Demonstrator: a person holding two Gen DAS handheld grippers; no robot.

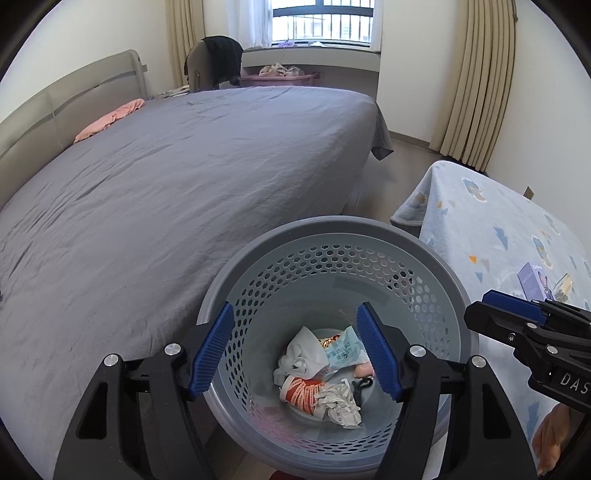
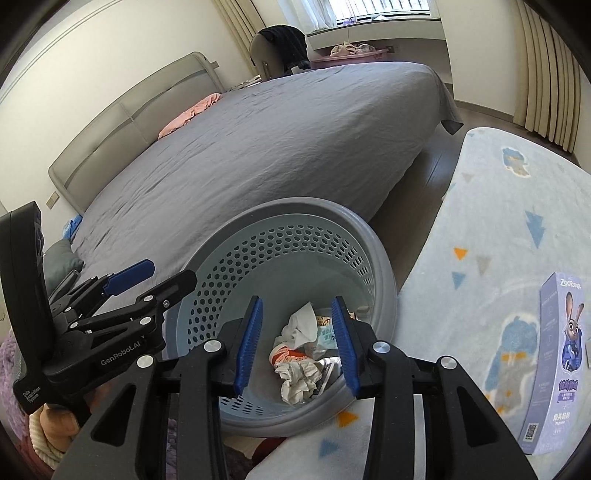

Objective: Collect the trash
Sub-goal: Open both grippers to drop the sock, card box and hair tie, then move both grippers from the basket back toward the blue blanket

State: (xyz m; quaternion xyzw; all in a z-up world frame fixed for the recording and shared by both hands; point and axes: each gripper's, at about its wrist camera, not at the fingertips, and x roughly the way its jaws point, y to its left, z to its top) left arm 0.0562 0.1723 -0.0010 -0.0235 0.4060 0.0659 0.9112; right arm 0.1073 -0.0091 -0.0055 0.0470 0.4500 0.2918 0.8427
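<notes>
Both hand-held grippers, the left hand-held gripper point(image 1: 295, 347) and the right hand-held gripper point(image 2: 297, 345), hang open and empty above the grey bin point(image 1: 424, 236), where the crumpled trash point(image 1: 321, 373) lies. The purple box point(image 2: 554, 365) stands on the blanket-covered surface point(image 2: 491, 192); approach it squarely and grip its narrow sides.

A wide bed point(image 1: 184, 177) under a wrinkled grey sheet fills the left of the room, backed by a grey headboard point(image 1: 55, 107). A pink cloth point(image 1: 110, 120) lies crumpled near the headboard. Beyond the bed stands a chair point(image 1: 207, 66) draped with a dark garment, beside a pink bin point(image 1: 280, 79) heaped with clothes under the barred window point(image 1: 321, 22). Beige curtains point(image 1: 476, 81) hang at the right. A pale blue blanket point(image 2: 498, 221) printed with triangles covers the surface on the right.
</notes>
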